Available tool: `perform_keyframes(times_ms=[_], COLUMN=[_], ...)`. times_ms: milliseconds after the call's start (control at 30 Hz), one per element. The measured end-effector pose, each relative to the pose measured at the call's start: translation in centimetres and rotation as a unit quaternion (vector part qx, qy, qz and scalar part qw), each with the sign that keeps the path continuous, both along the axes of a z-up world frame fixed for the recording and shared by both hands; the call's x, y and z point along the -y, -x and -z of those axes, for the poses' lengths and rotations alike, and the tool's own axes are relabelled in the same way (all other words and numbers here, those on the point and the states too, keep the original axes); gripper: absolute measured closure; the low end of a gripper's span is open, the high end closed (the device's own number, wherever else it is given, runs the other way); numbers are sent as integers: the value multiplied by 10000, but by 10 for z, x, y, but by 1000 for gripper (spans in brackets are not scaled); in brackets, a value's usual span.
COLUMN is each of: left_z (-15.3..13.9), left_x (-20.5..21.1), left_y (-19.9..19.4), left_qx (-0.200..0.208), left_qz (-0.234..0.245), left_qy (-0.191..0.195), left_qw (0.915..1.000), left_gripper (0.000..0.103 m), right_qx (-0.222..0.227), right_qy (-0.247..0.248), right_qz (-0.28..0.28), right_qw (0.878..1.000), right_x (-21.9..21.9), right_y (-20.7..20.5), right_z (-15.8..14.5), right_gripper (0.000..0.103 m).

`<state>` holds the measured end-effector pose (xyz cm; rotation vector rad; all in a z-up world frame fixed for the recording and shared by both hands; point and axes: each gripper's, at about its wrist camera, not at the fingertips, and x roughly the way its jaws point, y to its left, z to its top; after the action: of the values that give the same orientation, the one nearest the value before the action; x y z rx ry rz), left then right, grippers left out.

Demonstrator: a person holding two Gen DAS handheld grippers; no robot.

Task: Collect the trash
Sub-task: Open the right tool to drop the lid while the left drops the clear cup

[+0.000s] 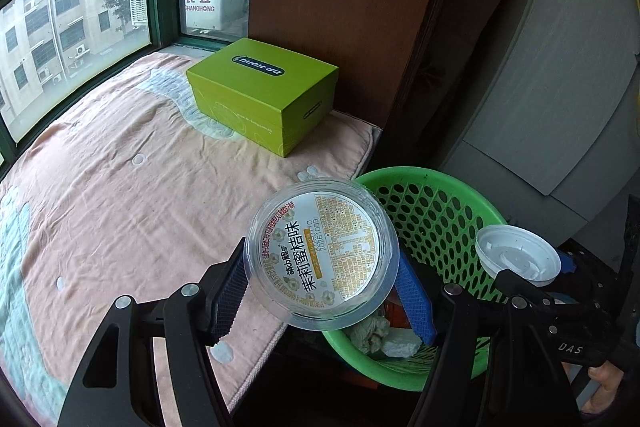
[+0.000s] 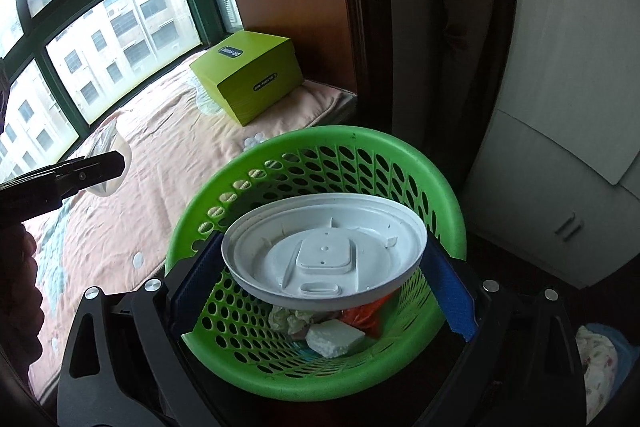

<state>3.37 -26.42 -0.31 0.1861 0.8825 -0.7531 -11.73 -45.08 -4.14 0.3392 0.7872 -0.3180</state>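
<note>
Clear cup point(image 1: 322, 255) and white lid point(image 2: 326, 253) – above green basket point(image 2: 440, 179).

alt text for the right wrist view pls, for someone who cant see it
The right tool grips a white plastic lid by its edges above a green basket that already holds crumpled paper and foam scraps. Behind it, a green box sits on a pink blanket beside a window.

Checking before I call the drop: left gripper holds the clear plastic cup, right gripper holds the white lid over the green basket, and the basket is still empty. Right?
Not quite. The green basket is not empty: the right wrist view shows crumpled paper, a white foam chunk and something orange inside. The rest holds: the left gripper grips the clear cup, and the right gripper holds the white lid over the basket.
</note>
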Motion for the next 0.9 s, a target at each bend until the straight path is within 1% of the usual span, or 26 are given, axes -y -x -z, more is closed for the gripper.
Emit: perform_keyframes(times_ms=[233, 667, 800, 900], left_z=[4, 13, 14, 14], left_x=[12, 28, 32, 33], left_y=[4, 14, 17, 19], left_qx=[-100, -254, -296, -316], left_qz=[109, 289, 358, 396], left_qy=[-5, -42, -19, 8], left_qw=[9999, 9993, 9989, 9987], left_gripper=[37, 37, 37, 35], right_qx=[68, 224, 262, 267], right_qy=[-71, 43, 5, -21], right_qz=[-11, 232, 292, 325], right_qw=[10000, 9995, 9992, 9991], right_x=[2, 9, 11, 12], right_y=[5, 25, 30, 32], right_z=[-1, -14, -14, -14], right_gripper=[8, 8, 8, 8])
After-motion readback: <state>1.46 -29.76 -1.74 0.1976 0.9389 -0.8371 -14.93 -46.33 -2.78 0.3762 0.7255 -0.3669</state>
